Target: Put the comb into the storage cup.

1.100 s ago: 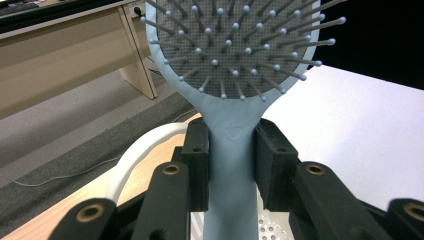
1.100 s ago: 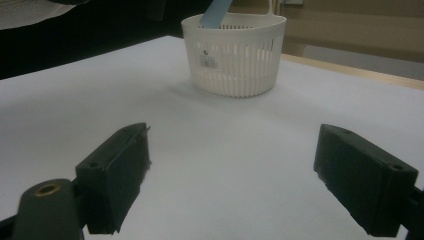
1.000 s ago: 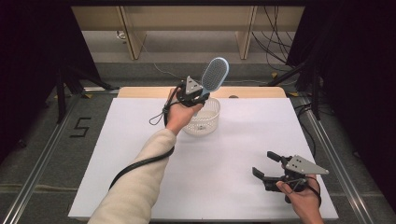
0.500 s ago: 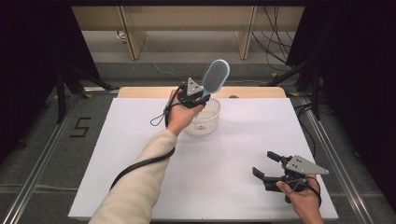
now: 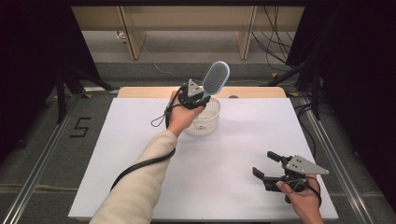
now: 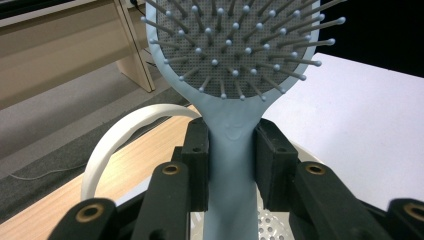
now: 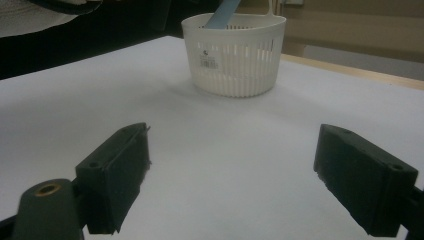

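White sheeting covers the table [image 5: 140, 140], with a strip of bare wood along its far edge and dark curtains to both sides.

The left gripper [image 6: 231, 165] has its two black pads pressed on the neck of one pale blue hairbrush [image 6: 235, 75], one pad on each side of the handle just below the head. The left gripper view shows the brush face close up: a grey perforated cushion set with thin pins, each tipped with a small ball, inside a smooth blue rim. It also shows the handle running down between the jaws toward the perforated floor of one white basket [image 6: 115, 145], whose curved rim arcs at about 9 o'clock from the jaws.

From the high view, the left gripper [image 5: 198, 95] sits over the basket [image 5: 205, 122] near the far middle of the table, the brush head [image 5: 215, 79] slanting up toward 1 o'clock.

The right gripper [image 5: 268, 165] lies near the table's near right corner, at about 5 o'clock from the basket and well apart from it. Its jaws stand wide with nothing between them. The right gripper view looks across bare sheeting to the basket [image 7: 235, 55], showing its slotted wall, a small label and the blue handle leaning inside.
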Demonstrator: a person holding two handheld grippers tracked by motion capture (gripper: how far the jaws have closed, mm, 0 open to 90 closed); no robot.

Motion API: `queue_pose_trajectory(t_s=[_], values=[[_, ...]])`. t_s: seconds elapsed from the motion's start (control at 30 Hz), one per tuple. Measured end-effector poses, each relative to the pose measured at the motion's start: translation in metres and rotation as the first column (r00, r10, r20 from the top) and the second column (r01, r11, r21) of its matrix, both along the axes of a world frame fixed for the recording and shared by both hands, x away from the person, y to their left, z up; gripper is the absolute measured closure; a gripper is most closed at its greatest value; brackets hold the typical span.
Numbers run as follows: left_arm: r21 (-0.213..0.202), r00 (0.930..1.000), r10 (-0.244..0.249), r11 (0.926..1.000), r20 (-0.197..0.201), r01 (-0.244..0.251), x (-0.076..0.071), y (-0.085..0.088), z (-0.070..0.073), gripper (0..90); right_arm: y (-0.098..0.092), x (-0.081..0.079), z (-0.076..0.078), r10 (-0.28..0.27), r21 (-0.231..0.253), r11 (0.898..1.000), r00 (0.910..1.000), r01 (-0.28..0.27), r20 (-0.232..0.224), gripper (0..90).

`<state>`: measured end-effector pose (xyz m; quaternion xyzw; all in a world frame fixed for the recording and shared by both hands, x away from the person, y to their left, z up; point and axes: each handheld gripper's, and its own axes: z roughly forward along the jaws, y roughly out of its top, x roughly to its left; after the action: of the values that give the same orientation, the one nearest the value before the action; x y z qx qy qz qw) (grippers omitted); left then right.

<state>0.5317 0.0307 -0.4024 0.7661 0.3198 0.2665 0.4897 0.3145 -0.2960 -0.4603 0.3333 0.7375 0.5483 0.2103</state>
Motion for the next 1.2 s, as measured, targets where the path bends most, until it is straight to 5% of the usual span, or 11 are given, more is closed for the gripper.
queue_pose_trajectory(t_s=[1.2], values=[[0.021,0.9989,0.022,0.9996,-0.042,-0.022,0.0031,0.0063,-0.0092,69.2,0.0001,0.0000,0.0002,0.001,-0.003,1.000,1.0000,-0.001,0.002,15.4]])
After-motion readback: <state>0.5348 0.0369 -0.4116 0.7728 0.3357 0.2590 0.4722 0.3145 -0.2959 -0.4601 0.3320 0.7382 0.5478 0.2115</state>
